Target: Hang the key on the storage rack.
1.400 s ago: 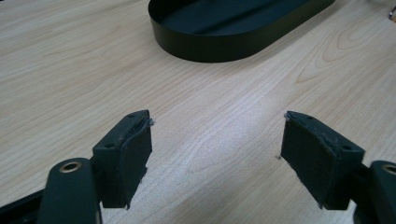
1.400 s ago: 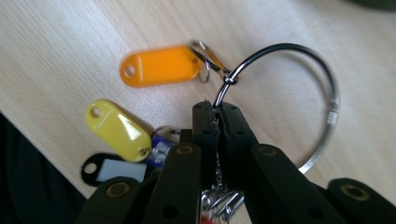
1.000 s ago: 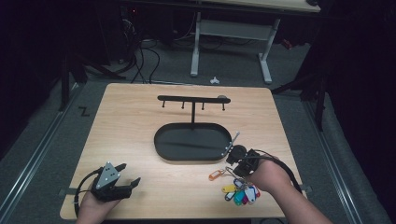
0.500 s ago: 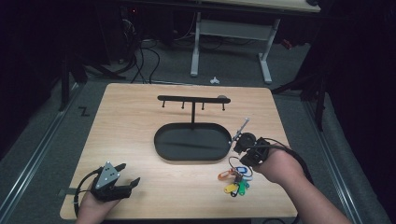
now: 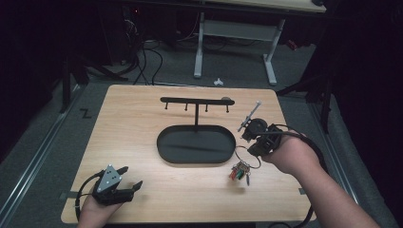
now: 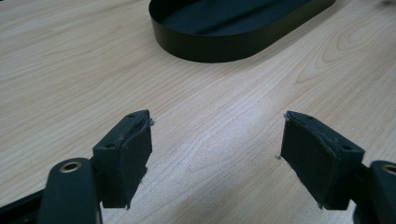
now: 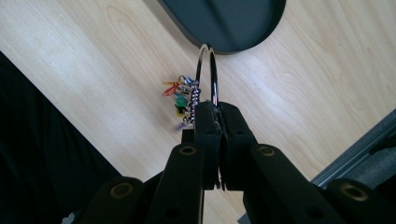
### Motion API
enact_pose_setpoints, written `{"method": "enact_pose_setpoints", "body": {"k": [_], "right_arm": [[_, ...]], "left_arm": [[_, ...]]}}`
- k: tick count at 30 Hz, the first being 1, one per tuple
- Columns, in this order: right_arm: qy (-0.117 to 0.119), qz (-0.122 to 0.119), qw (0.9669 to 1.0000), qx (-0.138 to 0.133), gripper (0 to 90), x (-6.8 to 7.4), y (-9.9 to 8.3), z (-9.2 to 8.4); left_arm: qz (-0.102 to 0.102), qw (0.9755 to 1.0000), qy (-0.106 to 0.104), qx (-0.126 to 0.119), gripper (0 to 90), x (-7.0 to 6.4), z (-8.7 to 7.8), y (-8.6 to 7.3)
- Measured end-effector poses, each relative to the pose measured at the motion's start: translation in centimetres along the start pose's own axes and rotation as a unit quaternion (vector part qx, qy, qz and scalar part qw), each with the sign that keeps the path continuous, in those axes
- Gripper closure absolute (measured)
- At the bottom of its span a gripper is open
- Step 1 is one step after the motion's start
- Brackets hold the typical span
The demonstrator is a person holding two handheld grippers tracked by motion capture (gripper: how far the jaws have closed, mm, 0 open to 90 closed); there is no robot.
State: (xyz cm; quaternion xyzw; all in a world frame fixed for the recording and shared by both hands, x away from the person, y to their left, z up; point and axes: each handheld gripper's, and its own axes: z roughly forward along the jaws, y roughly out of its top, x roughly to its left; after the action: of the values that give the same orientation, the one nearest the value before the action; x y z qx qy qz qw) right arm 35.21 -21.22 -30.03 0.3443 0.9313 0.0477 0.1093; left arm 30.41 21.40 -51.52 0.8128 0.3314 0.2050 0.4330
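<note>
While clamped, key ring (image 7: 208, 74), beside tray rim (image 7: 219, 48)

High view and close tongs views share tray (image 5: 164, 145).

Each black gripper (image 6: 215, 154) has brass-ringed screws, a trailing cable, one grey triangular plate.

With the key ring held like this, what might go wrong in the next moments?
1. The right gripper pinches only the thin edge of the key ring, so the ring may slip out or twist.
2. The coloured keys hang loose below and may swing, possibly striking the black oval tray or catching on the hook rack.
3. The left gripper rests open near the table edge, too far to steady anything.
</note>
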Motion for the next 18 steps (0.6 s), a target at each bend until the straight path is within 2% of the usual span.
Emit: {"method": "enact_pose_setpoints", "body": {"k": [1, 7, 18], "right_arm": [[-0.002, 0.001, 1.0, -0.003, 87.9, -0.2, 0.3, -0.7], [-0.007, 0.001, 1.0, -0.005, 87.9, -0.4, 0.9, -1.6], [0.005, -0.001, 1.0, -0.001, 87.9, -0.7, 1.5, -1.0]], "left_arm": [[-0.001, 1.0, 0.0, -0.001, 25.1, 0.0, 0.0, 0.0], [-0.001, 1.0, 0.001, -0.003, 25.1, 0.0, 0.0, 0.0], [-0.002, 0.9999, -0.004, -0.01, 25.0, 0.1, 0.2, 0.2]]}}
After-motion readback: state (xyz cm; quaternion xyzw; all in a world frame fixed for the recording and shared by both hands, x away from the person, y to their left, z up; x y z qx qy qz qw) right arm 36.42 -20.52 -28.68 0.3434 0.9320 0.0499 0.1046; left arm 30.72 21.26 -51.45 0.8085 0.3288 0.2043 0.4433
